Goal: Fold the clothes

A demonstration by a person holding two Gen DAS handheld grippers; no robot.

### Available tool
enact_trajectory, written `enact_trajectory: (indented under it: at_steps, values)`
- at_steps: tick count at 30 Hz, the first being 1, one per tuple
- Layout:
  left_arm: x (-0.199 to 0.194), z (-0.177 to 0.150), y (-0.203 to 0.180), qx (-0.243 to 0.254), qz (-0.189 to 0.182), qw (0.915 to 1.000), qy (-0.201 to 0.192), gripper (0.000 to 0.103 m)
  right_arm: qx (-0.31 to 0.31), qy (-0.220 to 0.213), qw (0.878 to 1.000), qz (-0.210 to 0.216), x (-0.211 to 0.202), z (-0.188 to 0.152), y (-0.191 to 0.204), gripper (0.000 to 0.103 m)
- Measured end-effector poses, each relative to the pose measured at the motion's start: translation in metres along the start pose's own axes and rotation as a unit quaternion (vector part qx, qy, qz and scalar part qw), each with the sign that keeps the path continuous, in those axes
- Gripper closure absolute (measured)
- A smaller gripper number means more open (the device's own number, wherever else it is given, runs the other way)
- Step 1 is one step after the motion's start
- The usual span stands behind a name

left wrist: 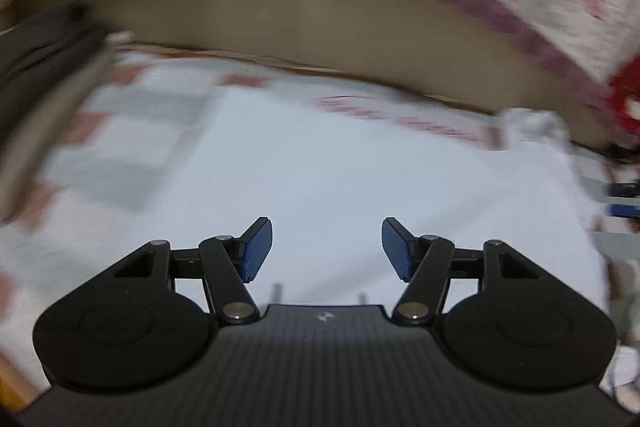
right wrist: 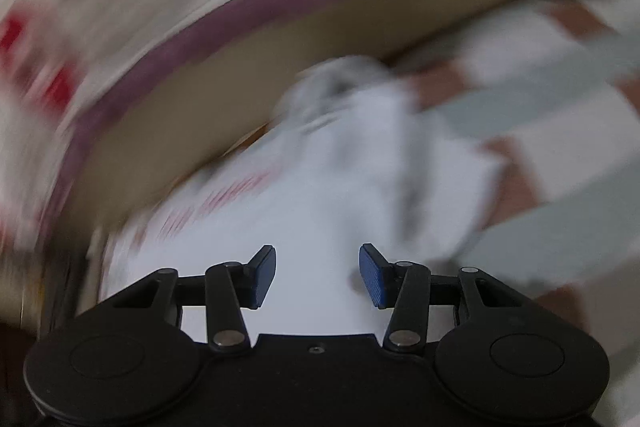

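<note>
Two claws, both empty, hang over one white garment.

Left wrist view: the left claw stands about half open, its blue pads apart with nothing between them. Directly below and ahead lies the white garment, spread flat on a checked cloth of grey, white and reddish squares. Red lettering crosses its far end, so its long axis seems to run away from the claw, near to far. A bunched corner sits at the far right, beside a tan board edged in purple.

Right wrist view: the right claw is likewise partly open and holds nothing. The garment here runs from under the pads toward a crumpled end straight ahead, lettering off to the left. Motion blur hides the finer folds. By my reckoning the right claw is nearer that crumpled end, and the left nearer the flat middle.
</note>
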State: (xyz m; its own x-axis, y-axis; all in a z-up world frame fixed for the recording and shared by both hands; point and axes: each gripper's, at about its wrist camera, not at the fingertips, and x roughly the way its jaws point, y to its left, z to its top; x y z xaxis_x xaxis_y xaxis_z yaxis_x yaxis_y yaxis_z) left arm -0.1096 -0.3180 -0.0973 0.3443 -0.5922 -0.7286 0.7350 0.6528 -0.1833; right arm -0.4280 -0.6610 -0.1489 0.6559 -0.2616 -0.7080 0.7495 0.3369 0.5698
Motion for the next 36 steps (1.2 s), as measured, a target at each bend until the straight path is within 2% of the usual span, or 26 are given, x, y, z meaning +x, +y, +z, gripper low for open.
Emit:
enact_trajectory:
  at_steps: [2, 6, 7, 9, 12, 15, 16, 19, 21, 23, 26, 28, 29, 31, 32, 33, 34, 36]
  values:
    - [0.022, 0.007, -0.035, 0.019, -0.027, 0.9995, -0.001, 0.043, 0.047, -0.028, 0.998, -0.044, 0.005, 0.009, -0.031, 0.05]
    - [0.06, 0.02, -0.097, 0.082, -0.049, 0.9954, -0.008, 0.043, 0.11, -0.023, 0.99, -0.085, 0.019, 0.015, -0.063, 0.048]
    - [0.069, 0.023, -0.107, 0.091, -0.054, 0.9944, -0.007, 0.043, 0.109, -0.02, 0.99, -0.091, 0.023, 0.016, -0.063, 0.045]
    - [0.085, 0.029, -0.128, 0.108, -0.065, 0.992, -0.005, 0.043, 0.107, -0.014, 0.989, -0.103, 0.033, 0.019, -0.062, 0.044]
    - [0.108, 0.033, -0.154, 0.141, -0.069, 0.9876, -0.007, 0.043, 0.05, -0.023, 0.992, -0.112, 0.053, 0.025, -0.051, 0.044]
    - [0.12, 0.032, -0.171, 0.166, -0.078, 0.9828, -0.016, 0.043, -0.005, -0.032, 0.993, -0.117, 0.069, 0.031, -0.039, 0.098]
    - [0.122, 0.032, -0.176, 0.173, -0.087, 0.9809, -0.022, 0.043, -0.021, -0.037, 0.992, -0.117, 0.072, 0.033, -0.034, 0.098]
    - [0.124, 0.028, -0.192, 0.209, -0.112, 0.9703, -0.049, 0.04, -0.029, -0.114, 0.991, -0.057, 0.053, 0.041, -0.026, 0.098]
    - [0.124, 0.024, -0.206, 0.243, -0.127, 0.9596, -0.064, 0.037, -0.035, -0.16, 0.986, -0.012, 0.037, 0.047, -0.019, 0.098]
    - [0.124, 0.021, -0.221, 0.267, -0.14, 0.951, -0.07, 0.036, -0.039, -0.183, 0.98, 0.065, 0.018, 0.05, -0.01, 0.098]
    - [0.121, 0.02, -0.237, 0.264, -0.163, 0.9474, -0.076, 0.033, -0.071, -0.186, 0.958, 0.206, -0.007, 0.046, 0.009, 0.098]
    - [0.118, 0.022, -0.24, 0.244, -0.179, 0.9491, -0.088, 0.03, -0.092, -0.167, 0.942, 0.277, -0.018, 0.038, 0.02, 0.098]
    - [0.117, 0.024, -0.239, 0.233, -0.183, 0.9505, -0.094, 0.03, -0.103, -0.158, 0.931, 0.312, -0.023, 0.034, 0.025, 0.098]
    - [0.115, 0.03, -0.235, 0.206, -0.179, 0.9554, -0.111, 0.032, -0.117, -0.122, 0.922, 0.347, -0.019, 0.028, 0.031, 0.098]
    - [0.114, 0.035, -0.23, 0.186, -0.171, 0.9597, -0.123, 0.038, -0.125, -0.111, 0.92, 0.355, -0.016, 0.027, 0.031, 0.098]
    - [0.115, 0.04, -0.223, 0.166, -0.166, 0.9636, -0.127, 0.065, -0.13, -0.1, 0.917, 0.363, -0.016, 0.025, 0.033, 0.098]
    - [0.117, 0.046, -0.214, 0.148, -0.17, 0.9665, -0.123, 0.098, -0.135, -0.094, 0.916, 0.367, -0.016, 0.024, 0.033, 0.098]
    - [0.109, 0.061, -0.189, 0.128, -0.151, 0.9703, -0.139, 0.098, -0.145, -0.08, 0.918, 0.361, -0.017, 0.023, 0.034, 0.098]
